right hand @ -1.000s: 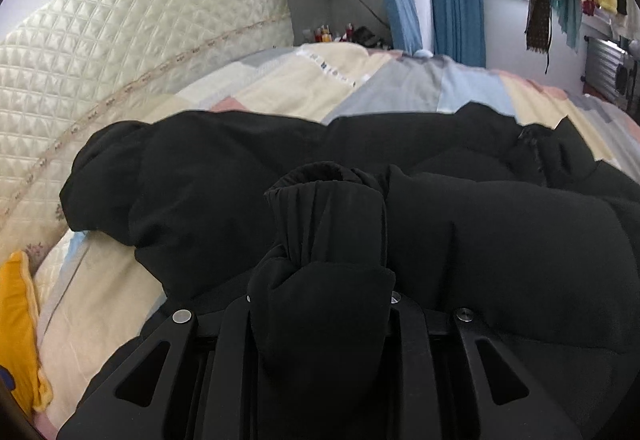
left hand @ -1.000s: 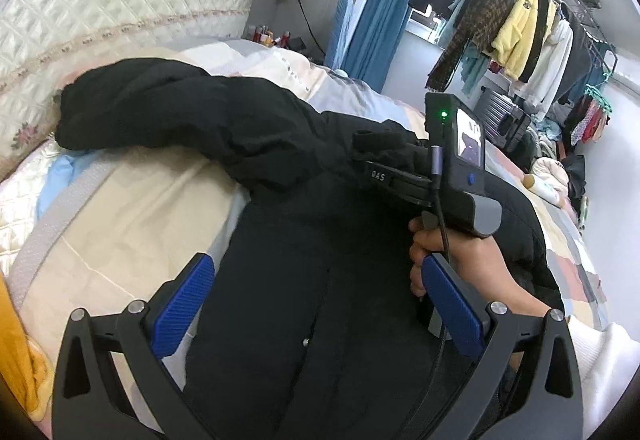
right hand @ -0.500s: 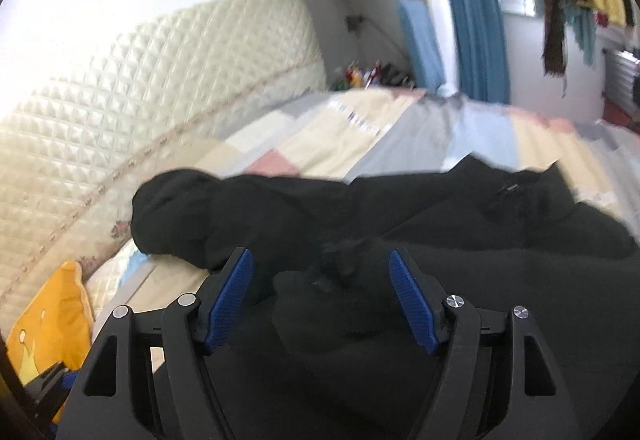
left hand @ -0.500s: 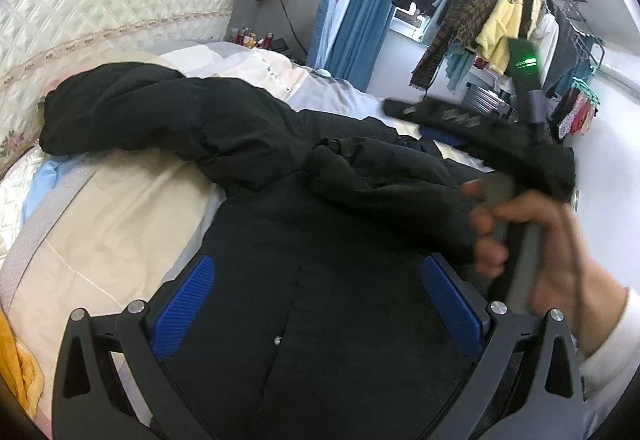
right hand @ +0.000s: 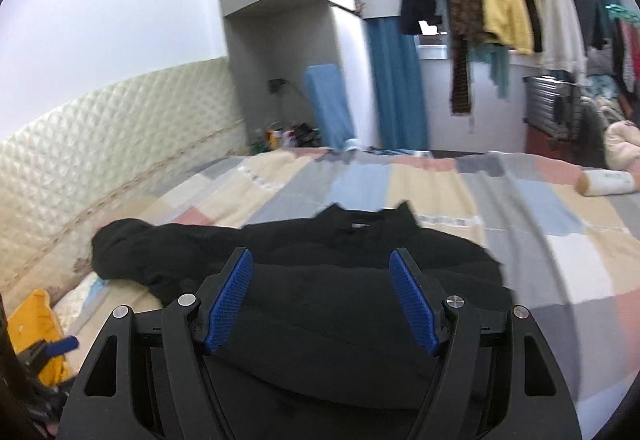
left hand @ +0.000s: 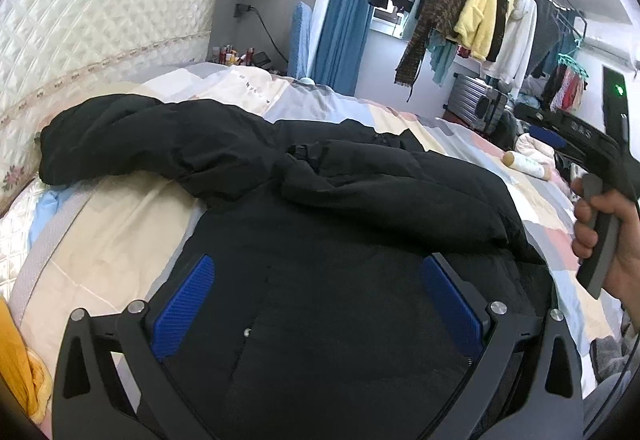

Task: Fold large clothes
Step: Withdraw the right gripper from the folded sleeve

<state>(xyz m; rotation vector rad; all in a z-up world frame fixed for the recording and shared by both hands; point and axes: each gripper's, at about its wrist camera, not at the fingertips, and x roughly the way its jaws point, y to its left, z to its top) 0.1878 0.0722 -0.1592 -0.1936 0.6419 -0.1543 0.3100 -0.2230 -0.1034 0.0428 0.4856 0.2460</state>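
Left wrist view: a black padded jacket (left hand: 320, 240) lies spread on the patchwork bed (left hand: 120, 240), one sleeve (left hand: 380, 196) laid across its chest, the other sleeve (left hand: 132, 144) stretched toward the quilted headboard (left hand: 100, 20). The left gripper (left hand: 316, 300) hovers over the jacket front, blue pads wide apart, grasping nothing. The right hand (left hand: 608, 236) holds its tool off to the side. Folding well likely means bringing the outstretched sleeve across next, pinching near the cuff and laying it flat.

Right wrist view: the right gripper (right hand: 320, 304), raised above the jacket (right hand: 340, 320), is released and empty, touching no cloth. A pale bottle (right hand: 606, 182) rests well apart on the bed (right hand: 440, 192).
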